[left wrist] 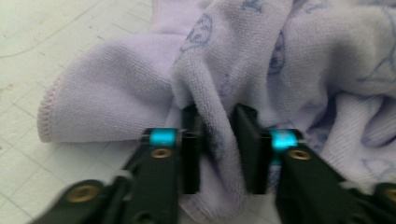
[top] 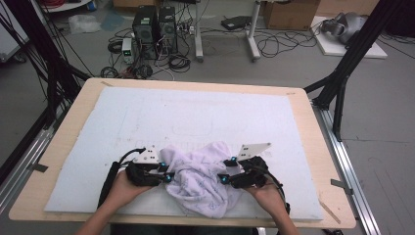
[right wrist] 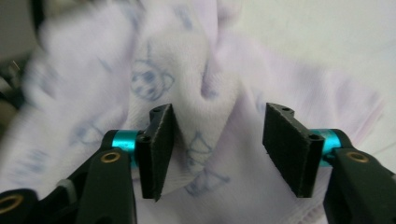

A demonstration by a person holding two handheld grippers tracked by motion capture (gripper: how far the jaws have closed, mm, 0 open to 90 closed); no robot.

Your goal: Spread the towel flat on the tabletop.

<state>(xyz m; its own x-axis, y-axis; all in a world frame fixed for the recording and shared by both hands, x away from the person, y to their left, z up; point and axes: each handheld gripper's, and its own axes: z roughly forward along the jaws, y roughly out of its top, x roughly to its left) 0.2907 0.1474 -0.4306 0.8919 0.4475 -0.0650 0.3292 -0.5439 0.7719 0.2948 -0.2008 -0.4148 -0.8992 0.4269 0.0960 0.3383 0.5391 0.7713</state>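
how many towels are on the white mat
1. A crumpled lilac towel lies at the near edge of the white mat, between the left tongs and right tongs. Anything beneath its folds would be hidden.

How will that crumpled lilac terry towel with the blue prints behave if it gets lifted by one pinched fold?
The crumpled lilac terry towel will probably droop: it already lies in soft, sagging folds. Its looped pile should grip well between the left gripper, whose pads pinch a ridge. It looks light, so it would likely drag across the white foam mat rather than resist.
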